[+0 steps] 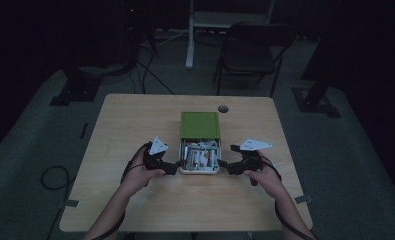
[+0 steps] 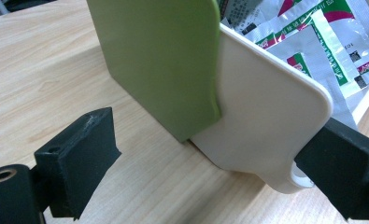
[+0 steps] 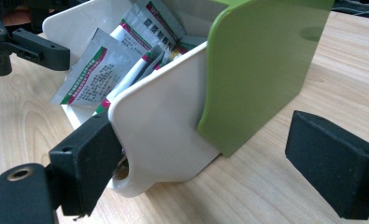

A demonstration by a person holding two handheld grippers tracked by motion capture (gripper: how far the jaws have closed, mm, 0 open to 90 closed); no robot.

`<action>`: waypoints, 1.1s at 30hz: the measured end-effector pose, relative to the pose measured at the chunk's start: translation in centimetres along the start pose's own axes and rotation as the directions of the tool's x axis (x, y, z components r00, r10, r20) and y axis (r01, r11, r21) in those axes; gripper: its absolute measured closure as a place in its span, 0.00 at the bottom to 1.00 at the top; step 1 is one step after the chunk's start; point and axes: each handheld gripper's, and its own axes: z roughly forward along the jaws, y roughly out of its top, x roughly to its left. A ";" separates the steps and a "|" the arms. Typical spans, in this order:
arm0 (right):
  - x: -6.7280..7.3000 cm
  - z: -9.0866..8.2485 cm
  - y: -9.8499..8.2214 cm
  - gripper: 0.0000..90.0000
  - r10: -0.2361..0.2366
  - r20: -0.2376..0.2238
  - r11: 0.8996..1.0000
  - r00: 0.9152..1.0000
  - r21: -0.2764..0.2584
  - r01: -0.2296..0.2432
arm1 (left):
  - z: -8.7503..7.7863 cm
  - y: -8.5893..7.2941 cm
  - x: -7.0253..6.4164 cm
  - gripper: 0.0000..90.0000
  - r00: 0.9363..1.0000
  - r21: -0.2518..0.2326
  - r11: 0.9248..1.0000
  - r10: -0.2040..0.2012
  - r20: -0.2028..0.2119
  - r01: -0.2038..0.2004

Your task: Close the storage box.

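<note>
Sachet box (image 1: 200, 169), a cream plastic case with its green lid (image 1: 200, 125) swung open toward the far side, sits at the middle of the wooden table (image 1: 135, 125), packed with foil sachets (image 1: 201, 159). A round cable hole (image 1: 223, 108) lies in the tabletop just beyond the lid; past the far edge stand a dark folding chair (image 1: 250, 52) and a white desk leg (image 1: 189, 35), with cables on the floor. Nothing on the table blocks either approach.

Both forearms come in from the near edge, angled inward. Left gripper (image 1: 174, 166) meets the box's left side; right gripper (image 1: 223, 166) meets its right side.

In the left gripper view, the jaws stand wide apart, one touching the case's rounded corner (image 2: 266, 126), the other clear over bare wood. In the right gripper view, the jaws likewise gape, one against the cream wall (image 3: 163, 126), the other free beside the lid (image 3: 261, 65).

Sachets (image 3: 98, 70) carry green and red bands and small print too fine to read.
</note>
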 end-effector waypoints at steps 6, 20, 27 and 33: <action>-0.2 0.1 0.4 0.12 0.011 0.010 1.000 1.000 -0.001 -0.011 | 0.1 0.3 0.3 0.09 1.000 -0.002 1.000 -0.009 0.000 0.009; -0.8 0.5 0.7 0.12 0.021 0.028 1.000 0.999 -0.002 -0.021 | 0.7 0.7 0.8 0.09 1.000 0.000 1.000 -0.016 -0.004 0.016; -1.3 0.9 0.9 0.12 0.035 0.044 0.999 0.998 -0.009 -0.035 | 1.0 1.0 1.1 0.09 1.000 -0.005 1.000 -0.016 -0.013 0.016; -1.5 1.1 1.0 0.12 0.045 0.051 0.999 0.998 -0.012 -0.044 | 1.3 1.0 1.4 0.09 1.000 -0.012 1.000 -0.023 -0.015 0.023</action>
